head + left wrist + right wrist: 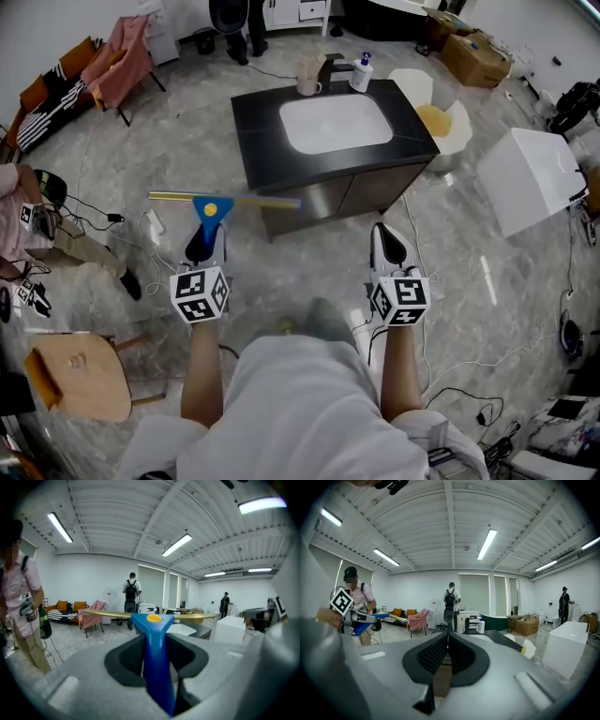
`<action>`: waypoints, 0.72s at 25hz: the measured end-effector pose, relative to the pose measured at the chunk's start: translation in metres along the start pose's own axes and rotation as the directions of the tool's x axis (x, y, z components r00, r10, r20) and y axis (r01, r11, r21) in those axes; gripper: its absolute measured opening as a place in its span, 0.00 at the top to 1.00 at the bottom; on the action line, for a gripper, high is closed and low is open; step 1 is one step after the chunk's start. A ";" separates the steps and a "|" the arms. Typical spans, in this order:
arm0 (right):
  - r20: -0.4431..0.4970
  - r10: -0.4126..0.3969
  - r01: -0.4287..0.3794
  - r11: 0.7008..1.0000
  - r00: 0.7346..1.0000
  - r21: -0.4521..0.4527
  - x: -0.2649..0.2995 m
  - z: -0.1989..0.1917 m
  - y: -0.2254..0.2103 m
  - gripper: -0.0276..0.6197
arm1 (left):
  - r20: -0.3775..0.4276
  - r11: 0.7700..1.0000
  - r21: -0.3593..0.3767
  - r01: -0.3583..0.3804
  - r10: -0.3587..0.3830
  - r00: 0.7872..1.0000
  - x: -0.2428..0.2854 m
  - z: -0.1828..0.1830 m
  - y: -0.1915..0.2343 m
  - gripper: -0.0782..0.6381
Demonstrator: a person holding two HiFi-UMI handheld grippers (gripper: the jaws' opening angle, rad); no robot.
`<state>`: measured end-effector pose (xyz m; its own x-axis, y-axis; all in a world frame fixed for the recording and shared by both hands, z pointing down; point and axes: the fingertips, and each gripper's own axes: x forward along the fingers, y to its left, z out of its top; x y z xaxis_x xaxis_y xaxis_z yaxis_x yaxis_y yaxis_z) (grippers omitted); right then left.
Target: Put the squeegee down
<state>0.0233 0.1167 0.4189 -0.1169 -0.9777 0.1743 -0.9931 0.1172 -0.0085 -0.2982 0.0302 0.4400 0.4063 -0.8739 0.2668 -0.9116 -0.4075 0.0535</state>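
The left hand-held gripper (203,246) is clenched on the blue handle of the squeegee (208,208). In the left gripper view the handle runs straight up between the jaws of that hand-held gripper (157,660) to the squeegee (153,625), whose yellow button sits on its head. The brass-coloured blade lies crosswise and level. The tool is in the air above the floor, short of the worktop. In the head view the blade's right end overlaps the cabinet's front left corner.

The right hand-held gripper (389,244) is clenched with nothing in it. The right gripper view shows the ribbed pads of this hand-held gripper (446,656) pressed together. Each carries a cube with black-and-white square markers.

Ahead is the black worktop (258,117) with a white sink (336,123), a dark tap (330,67), a cup (307,85) and a white bottle (361,73) whose label is too small to read.

Around it are a pink chair (117,64), a wooden stool (82,377), a white box (530,178) and a cardboard box (476,58). Cables (112,217) trail over the grey marbled floor (469,281). A person (21,616) stands at the left.
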 end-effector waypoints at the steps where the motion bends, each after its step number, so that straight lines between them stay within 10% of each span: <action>1: 0.000 0.000 0.000 1.000 1.000 0.000 0.007 0.001 -0.002 0.95 | -0.002 1.000 -0.001 -0.001 0.001 1.000 0.006 0.001 0.002 0.71; 18: -0.002 0.087 -0.087 0.996 0.996 0.011 0.192 0.019 -0.089 0.95 | -0.035 0.997 -0.008 -0.077 0.077 0.996 0.177 0.035 0.015 0.71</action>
<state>0.0888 -0.0845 0.4347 -0.2027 -0.9635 0.1746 -0.9792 0.1998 -0.0344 -0.2374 -0.1396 0.4546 0.3326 -0.8927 0.3040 -0.9408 -0.3366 0.0407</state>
